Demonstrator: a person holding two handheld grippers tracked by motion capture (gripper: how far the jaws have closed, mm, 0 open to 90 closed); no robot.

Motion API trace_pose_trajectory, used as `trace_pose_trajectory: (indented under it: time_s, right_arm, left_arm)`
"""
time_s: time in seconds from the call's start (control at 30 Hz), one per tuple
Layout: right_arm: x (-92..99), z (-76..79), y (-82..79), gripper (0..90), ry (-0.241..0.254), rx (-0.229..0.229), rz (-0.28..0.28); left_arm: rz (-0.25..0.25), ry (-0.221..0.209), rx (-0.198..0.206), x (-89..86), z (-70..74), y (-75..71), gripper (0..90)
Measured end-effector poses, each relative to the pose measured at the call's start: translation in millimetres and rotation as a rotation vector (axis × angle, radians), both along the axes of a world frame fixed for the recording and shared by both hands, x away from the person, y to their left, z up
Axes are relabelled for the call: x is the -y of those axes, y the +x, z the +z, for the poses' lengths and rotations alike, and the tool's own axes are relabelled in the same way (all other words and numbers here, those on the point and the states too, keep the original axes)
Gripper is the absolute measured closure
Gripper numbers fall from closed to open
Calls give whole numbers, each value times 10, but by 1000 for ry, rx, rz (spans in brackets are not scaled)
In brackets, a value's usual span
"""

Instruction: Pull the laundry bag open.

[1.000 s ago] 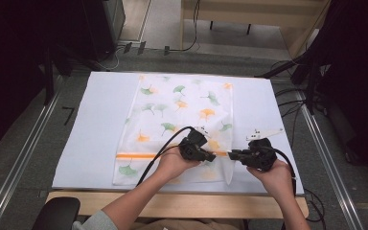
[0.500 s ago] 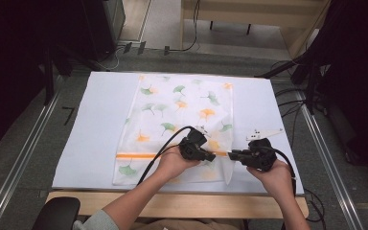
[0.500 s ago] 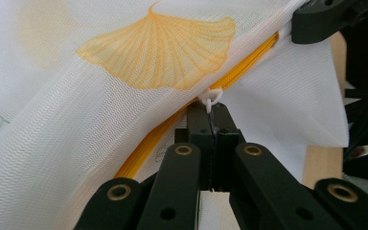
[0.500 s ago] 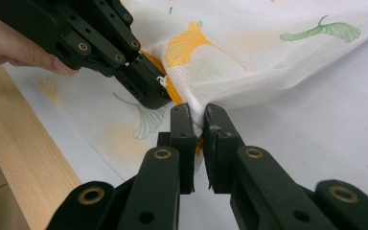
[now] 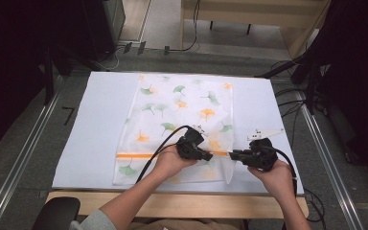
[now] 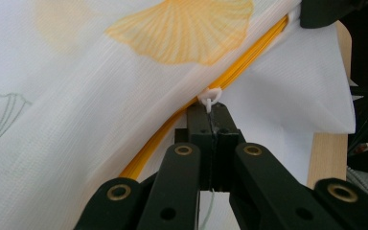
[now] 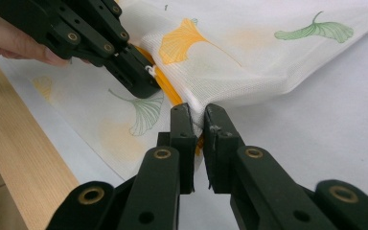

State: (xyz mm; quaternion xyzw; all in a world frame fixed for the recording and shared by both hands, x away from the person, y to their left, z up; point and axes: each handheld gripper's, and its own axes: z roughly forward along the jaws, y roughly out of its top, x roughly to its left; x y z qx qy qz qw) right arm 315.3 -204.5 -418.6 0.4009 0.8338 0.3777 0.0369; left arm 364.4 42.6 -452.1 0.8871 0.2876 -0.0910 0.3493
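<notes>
a white mesh laundry bag (image 5: pixel 182 124) printed with orange and green ginkgo leaves lies flat on the white table cover (image 5: pixel 91 124), its orange zipper (image 5: pixel 139 155) running across the end nearest the person. in the left gripper view the small white zipper pull (image 6: pixel 210 98) sits right at the tips of the left gripper (image 5: pixel 206 154), whose jaws are pressed together on it, the orange zipper line stretching away on both sides of the tips. the right gripper (image 5: pixel 234 155) meets the bag's edge just beside the zipper's end; in the right gripper view its jaws stand narrow, pinching a bunched fold of mesh between the fingers (image 7: pixel 182 124), with the cloth lifted into a small ridge ahead of them. the left gripper's tips lie just beyond that ridge. the left hand (image 5: pixel 168 163) rests on the bag behind its gripper; the right hand (image 5: pixel 277 175) is over the bare table cover. light wooden table edge (image 5: pixel 172 203) runs behind both hands.
</notes>
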Motion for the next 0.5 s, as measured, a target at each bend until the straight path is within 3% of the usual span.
trace_pose_trajectory:
  time_s: [0.23, 0.3, 0.4, 0.5]
  right_arm:
    - [43, -22, 12, 850, -2, -4, -16]
    - [40, -26, 17, 850, -1, -6, -15]
    - [33, -25, 19, 850, -5, -7, -17]
    - [42, -34, 28, 850, -4, -9, -18]
  left_arm:
    - [6, 32, 5, -247, 6, -7, 900]
    - [2, 22, 8, -299, 11, -7, 900]
    - [11, -1, -4, -316, -4, -5, 900]
    - [10, 8, -6, -301, -28, -4, 900]
